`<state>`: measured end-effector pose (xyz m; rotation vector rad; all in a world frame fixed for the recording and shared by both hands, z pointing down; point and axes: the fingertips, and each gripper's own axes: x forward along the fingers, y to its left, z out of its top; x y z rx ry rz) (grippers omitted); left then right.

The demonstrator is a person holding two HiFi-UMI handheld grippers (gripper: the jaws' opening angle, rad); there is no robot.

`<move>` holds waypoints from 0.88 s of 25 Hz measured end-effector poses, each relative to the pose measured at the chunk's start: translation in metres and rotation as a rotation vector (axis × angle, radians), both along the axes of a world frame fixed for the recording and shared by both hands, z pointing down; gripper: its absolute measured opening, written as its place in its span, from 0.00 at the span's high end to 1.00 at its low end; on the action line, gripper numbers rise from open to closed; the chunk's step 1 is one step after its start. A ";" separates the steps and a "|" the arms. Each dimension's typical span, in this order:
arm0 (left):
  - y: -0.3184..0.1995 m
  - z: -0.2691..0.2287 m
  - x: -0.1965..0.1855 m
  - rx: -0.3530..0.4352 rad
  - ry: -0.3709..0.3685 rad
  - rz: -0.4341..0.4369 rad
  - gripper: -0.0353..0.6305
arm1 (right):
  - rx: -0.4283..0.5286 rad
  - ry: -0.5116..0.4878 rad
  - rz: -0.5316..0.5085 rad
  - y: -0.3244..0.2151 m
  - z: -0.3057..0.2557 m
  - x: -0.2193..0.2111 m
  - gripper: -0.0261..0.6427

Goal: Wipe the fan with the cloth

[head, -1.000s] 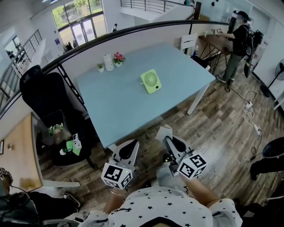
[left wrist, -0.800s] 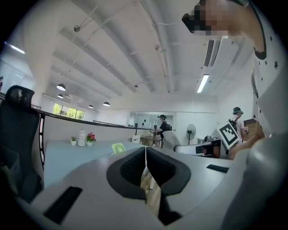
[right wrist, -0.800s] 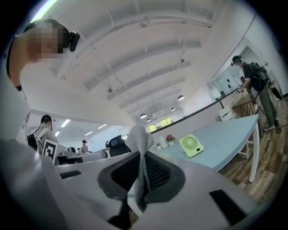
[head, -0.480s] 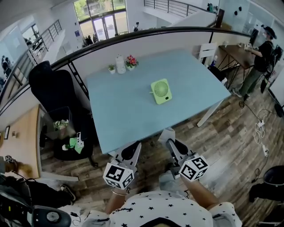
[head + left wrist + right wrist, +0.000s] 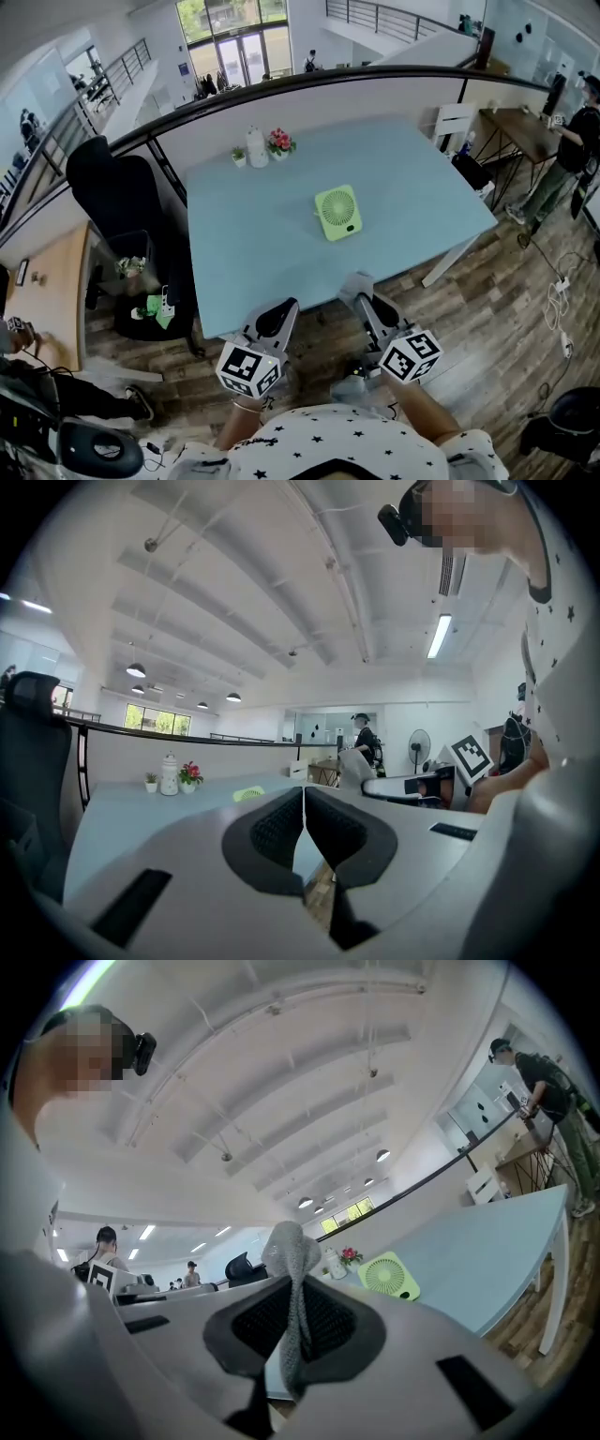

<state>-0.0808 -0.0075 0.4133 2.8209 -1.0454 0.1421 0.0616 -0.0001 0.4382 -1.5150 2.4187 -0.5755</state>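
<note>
On the table, fan lies face-up; right tongs clamp cloth, left tongs closed.

Left gripper jaws together, right gripper clamping cloth

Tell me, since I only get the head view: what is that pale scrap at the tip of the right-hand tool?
Observer: The right gripper view shows it plainly. It is a grey cloth pinched in the right gripper; the jaws are shut on it, and a fold pokes up above them.
Operator: And the other tool, is it carrying anything?
Observer: No. In the left gripper view, the left gripper has its jaws closed tip to tip, with nothing between them.
</note>
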 end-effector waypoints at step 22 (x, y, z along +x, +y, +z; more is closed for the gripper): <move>-0.066 0.000 0.092 0.010 -0.010 -0.094 0.90 | 0.008 0.028 -0.097 -0.088 0.006 0.086 0.92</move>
